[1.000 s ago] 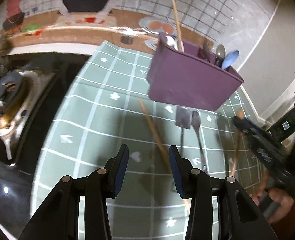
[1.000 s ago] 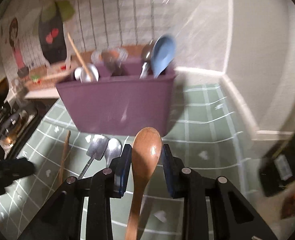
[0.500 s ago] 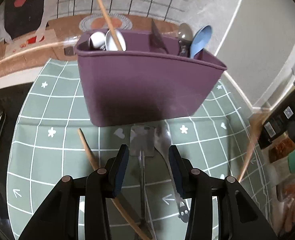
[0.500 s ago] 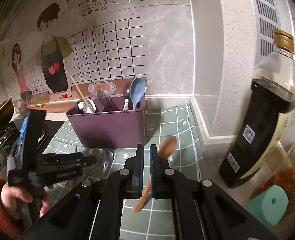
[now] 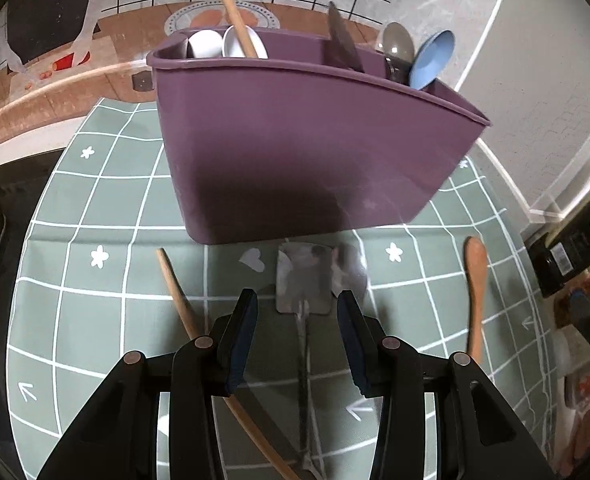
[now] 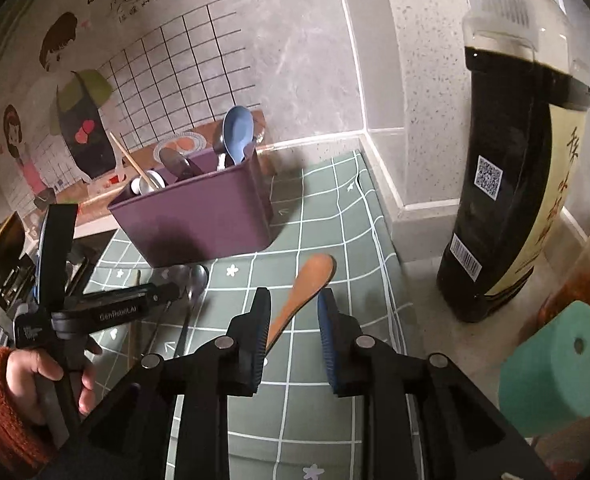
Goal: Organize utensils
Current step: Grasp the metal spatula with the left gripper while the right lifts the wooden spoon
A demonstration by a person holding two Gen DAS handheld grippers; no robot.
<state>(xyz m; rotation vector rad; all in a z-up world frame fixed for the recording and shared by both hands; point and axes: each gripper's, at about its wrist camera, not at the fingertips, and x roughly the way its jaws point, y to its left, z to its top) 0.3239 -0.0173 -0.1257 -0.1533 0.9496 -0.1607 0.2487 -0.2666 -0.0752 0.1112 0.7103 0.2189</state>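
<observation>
**Both pairs of fingers spread over loose utensils on the mat**

My left gripper [image 5: 297,314] hangs with its fingers wide apart and nothing between the pads; the metal spatula [image 5: 303,280] lies flat on the green checked mat [image 5: 95,208] right in the gap, its blade just ahead of the fingertips and its handle running back under me; a metal spoon [image 5: 353,266] lies just beside it to the right, blurred; a wooden stick [image 5: 179,296] slants across the mat and passes under my left finger; the purple utensil caddy [image 5: 303,140] stands just beyond, holding a blue spoon [image 5: 433,58], a grey spoon and other pieces.

My right gripper [image 6: 293,312] is also open and grips nothing; the wooden spoon [image 6: 309,284] lies on the mat between my fingers, its bowl poking out past the tips and its handle slanting back towards my left finger; whether it touches that pad I cannot tell; a dark sauce bottle [image 6: 511,160] stands off the mat to the right, with a teal roll [image 6: 555,368] nearer me.
</observation>
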